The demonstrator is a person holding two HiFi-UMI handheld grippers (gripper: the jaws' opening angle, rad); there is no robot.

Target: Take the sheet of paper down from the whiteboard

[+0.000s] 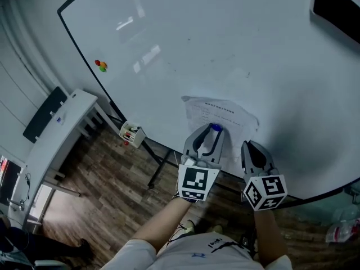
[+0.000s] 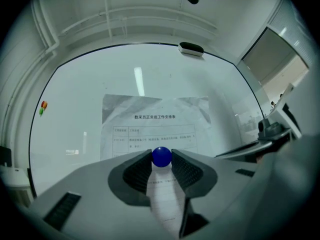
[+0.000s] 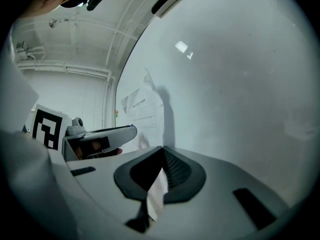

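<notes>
A printed, creased sheet of paper (image 1: 225, 114) hangs low on the whiteboard (image 1: 197, 38), pinned by a round blue magnet (image 1: 215, 127). My left gripper (image 1: 214, 130) points at the board with both pads against that magnet. In the left gripper view the blue magnet (image 2: 161, 156) sits right between the tips of the left gripper (image 2: 161, 159), over the sheet (image 2: 155, 119). My right gripper (image 1: 249, 145) is just to the right at the sheet's lower edge. In the right gripper view the right gripper (image 3: 161, 151) is shut, with a strip of the paper (image 3: 156, 194) running between its jaws.
Small red, yellow and green magnets (image 1: 101, 66) sit on the board's left part. An eraser (image 2: 190, 48) rests on the board's top edge. A marker box (image 1: 132, 134) hangs at the lower left corner. A white table (image 1: 56, 134) stands to the left, and the board's stand legs (image 1: 160, 165) are on the wooden floor.
</notes>
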